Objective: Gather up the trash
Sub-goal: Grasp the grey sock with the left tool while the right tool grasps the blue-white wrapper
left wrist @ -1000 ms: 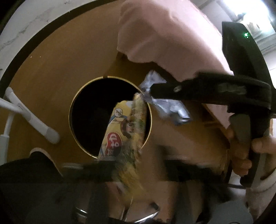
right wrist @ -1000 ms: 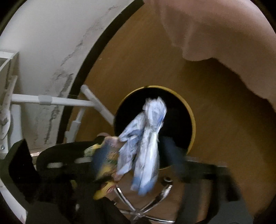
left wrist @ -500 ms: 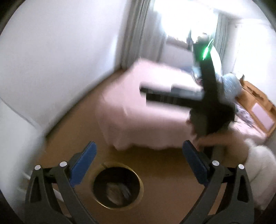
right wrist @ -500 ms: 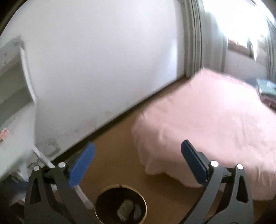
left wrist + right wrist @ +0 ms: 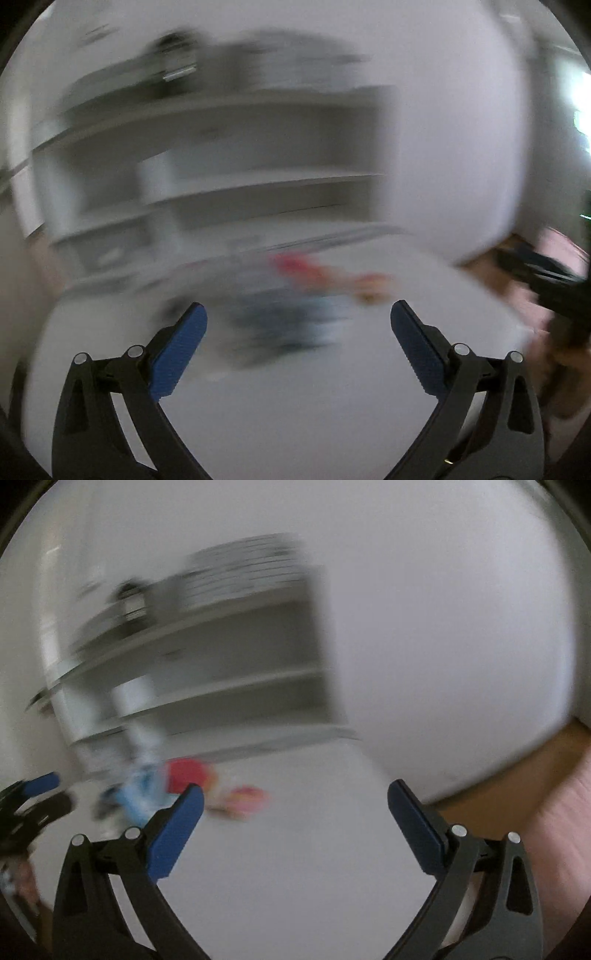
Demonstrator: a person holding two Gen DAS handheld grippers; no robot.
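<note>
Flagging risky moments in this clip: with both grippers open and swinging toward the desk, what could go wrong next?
Heavy motion blur: the left gripper may misjudge the red wrapper and blue litter. The two sit close together, so one could get knocked. The right gripper is close alongside; they might collide.

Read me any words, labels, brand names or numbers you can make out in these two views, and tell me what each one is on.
None can be read; both views are motion-blurred.
Red wrapper on the white tabletop: any print is smeared.
Blue wrapper: smeared.
Shelf unit items: too blurred.
Left tool and right tool, both open: no markings visible.
</note>
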